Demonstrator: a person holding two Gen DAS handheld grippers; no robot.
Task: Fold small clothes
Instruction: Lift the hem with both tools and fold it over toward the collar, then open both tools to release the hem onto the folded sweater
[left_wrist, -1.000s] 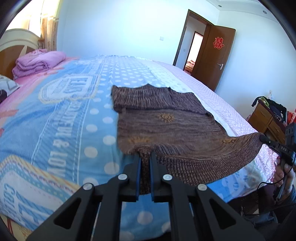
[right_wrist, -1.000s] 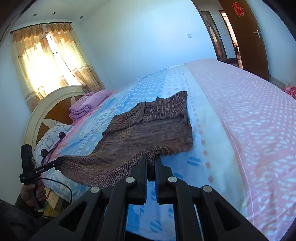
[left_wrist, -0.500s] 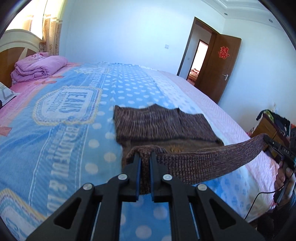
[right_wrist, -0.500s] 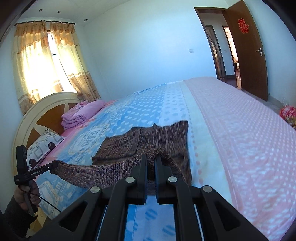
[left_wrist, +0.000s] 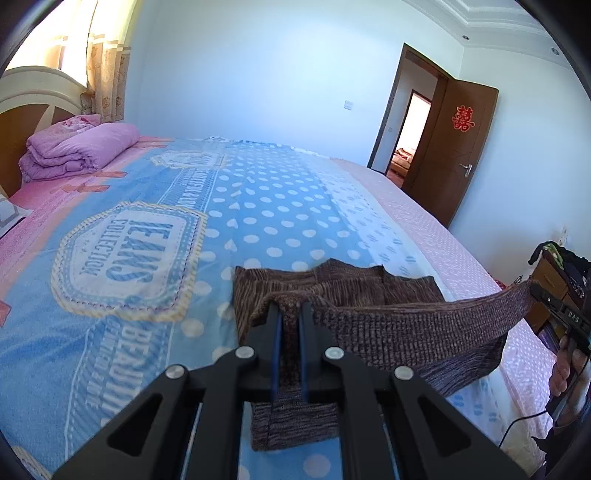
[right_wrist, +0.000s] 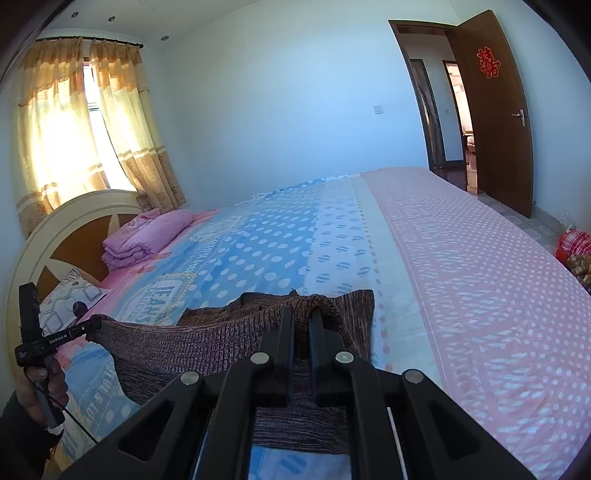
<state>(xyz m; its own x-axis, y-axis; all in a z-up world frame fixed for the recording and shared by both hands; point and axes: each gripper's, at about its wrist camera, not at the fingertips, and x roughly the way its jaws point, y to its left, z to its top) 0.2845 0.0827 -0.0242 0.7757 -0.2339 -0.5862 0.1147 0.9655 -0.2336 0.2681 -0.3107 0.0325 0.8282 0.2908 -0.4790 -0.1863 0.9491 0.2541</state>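
Soft, limp brown knit sweater (left_wrist: 332, 291), light and stretchy, sagging between two grips; best taken at the ribbed hem corners, as now. Left gripper (left_wrist: 290, 314) fingers pinched on one corner at lower centre, right gripper (right_wrist: 301, 317) fingers clamped on the other. Rest lying on the blue dotted bed (left_wrist: 277, 206), lower middle. Bright bedroom, curtains (right_wrist: 74, 122) upper left, brown door (right_wrist: 495, 110) right.

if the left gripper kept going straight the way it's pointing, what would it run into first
Probably the far part of the brown knit garment it already clamps, lying on the bedspread just ahead of the left gripper; depth is hard to judge.
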